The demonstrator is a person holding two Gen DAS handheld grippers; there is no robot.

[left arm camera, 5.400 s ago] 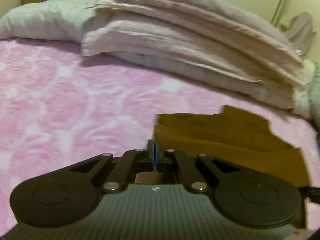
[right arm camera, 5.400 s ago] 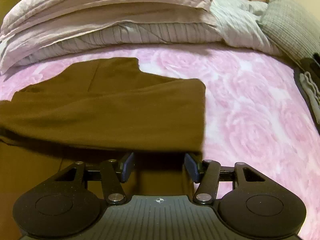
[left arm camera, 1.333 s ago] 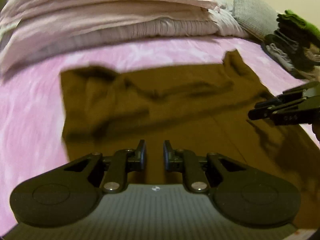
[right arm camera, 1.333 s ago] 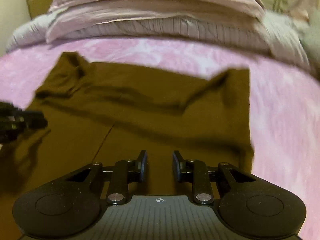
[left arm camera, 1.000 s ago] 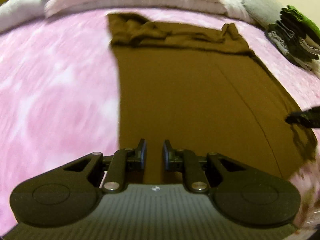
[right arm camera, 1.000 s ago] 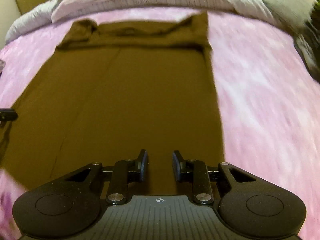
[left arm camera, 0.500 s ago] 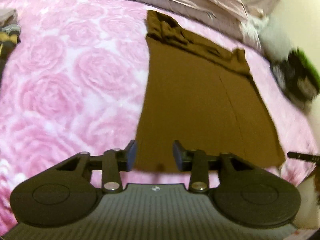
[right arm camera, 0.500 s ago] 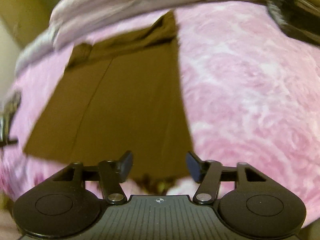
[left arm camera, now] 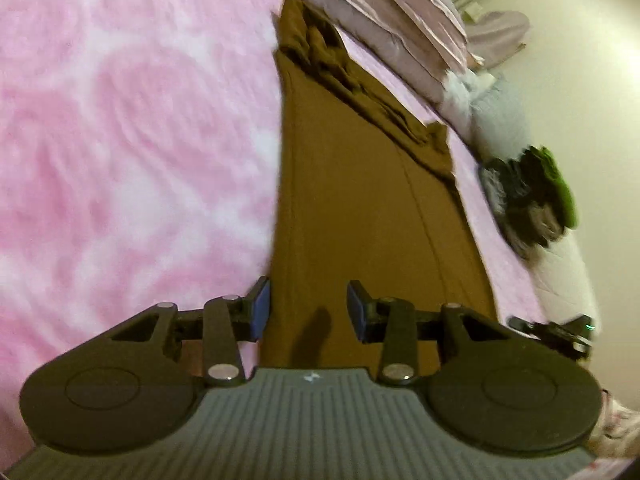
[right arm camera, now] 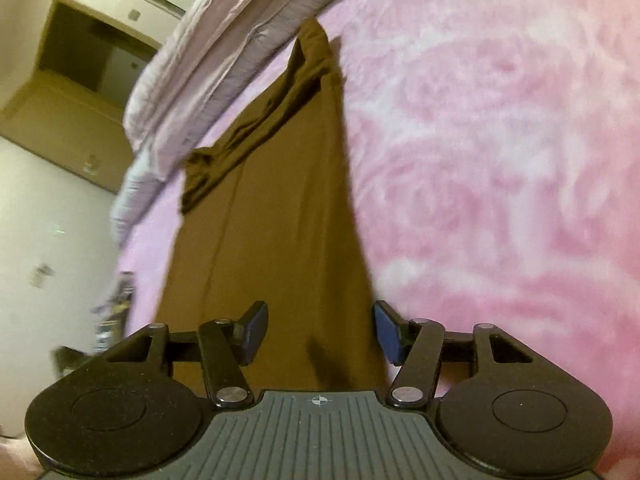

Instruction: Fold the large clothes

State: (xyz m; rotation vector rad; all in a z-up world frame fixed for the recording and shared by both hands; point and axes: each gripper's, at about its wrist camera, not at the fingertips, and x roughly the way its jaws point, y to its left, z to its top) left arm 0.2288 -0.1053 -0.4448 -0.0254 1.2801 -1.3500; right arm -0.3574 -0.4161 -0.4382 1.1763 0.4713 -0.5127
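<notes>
Pink rose-patterned blanket (left arm camera: pixel 120 140) carries the flat brown garment (left arm camera: pixel 360 208); my left gripper (left arm camera: pixel 308 312) and right gripper (right arm camera: pixel 320 332), jaws just widened, straddle its near corners without pinching.

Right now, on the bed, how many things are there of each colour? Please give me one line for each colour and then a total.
Brown: 1, the brown garment, spread flat on the pink blanket.
Pink: 1, that blanket.
Pale mauve: 1, the stack of folded bedding.
Dark with green: 1, a blurred pile of clothes.
Total: 4.
</notes>
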